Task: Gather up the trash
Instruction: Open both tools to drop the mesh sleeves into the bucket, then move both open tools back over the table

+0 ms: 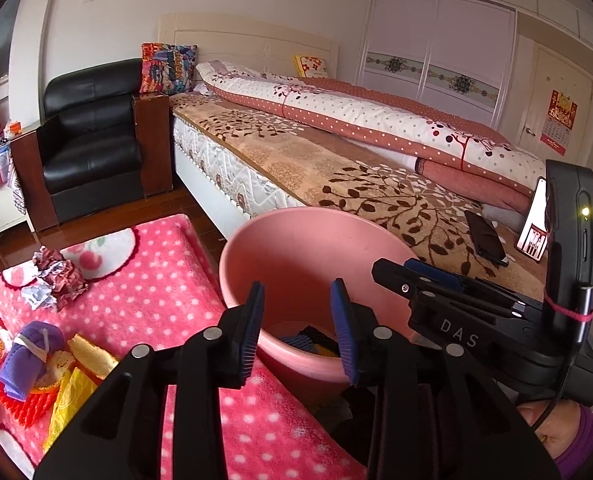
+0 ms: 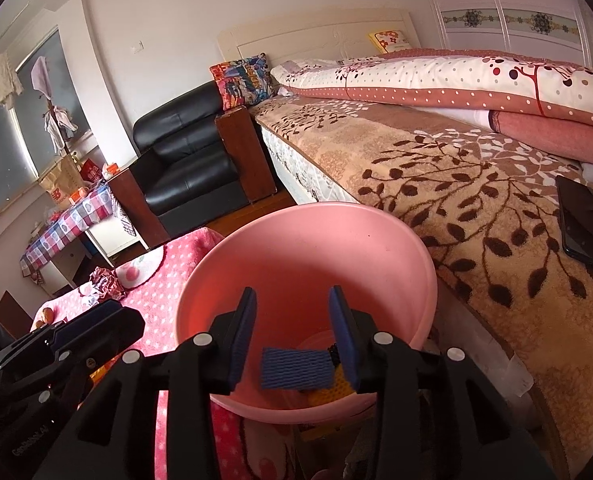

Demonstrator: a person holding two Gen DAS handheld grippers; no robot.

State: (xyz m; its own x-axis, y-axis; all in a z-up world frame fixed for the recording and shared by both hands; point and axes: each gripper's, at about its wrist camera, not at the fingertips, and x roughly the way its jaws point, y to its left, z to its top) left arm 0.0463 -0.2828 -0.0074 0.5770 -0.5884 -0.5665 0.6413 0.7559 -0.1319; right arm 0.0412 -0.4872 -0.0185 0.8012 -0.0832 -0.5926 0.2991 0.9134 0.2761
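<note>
A pink bucket (image 1: 296, 240) stands beside the bed, at the edge of a pink dotted blanket (image 1: 168, 288). It also shows in the right wrist view (image 2: 304, 248), with a blue foam net (image 2: 296, 368) and a yellow one (image 2: 336, 390) at its bottom. My left gripper (image 1: 298, 332) is open and empty over the bucket's near rim. My right gripper (image 2: 292, 340) is open and empty above the bucket's mouth. Crumpled paper (image 1: 58, 276), a purple cloth bundle (image 1: 28, 356), bread pieces (image 1: 90, 354), a red net (image 1: 14, 400) and a yellow wrapper (image 1: 70, 400) lie on the blanket at left.
The bed with a brown leaf-pattern cover (image 2: 476, 208) runs along the right, with a dark phone (image 2: 584, 224) on it. A black leather armchair (image 1: 92, 140) stands behind. A small table with a checked cloth (image 2: 68, 220) is at far left. The right gripper's body (image 1: 496, 320) is close on the right of the left one.
</note>
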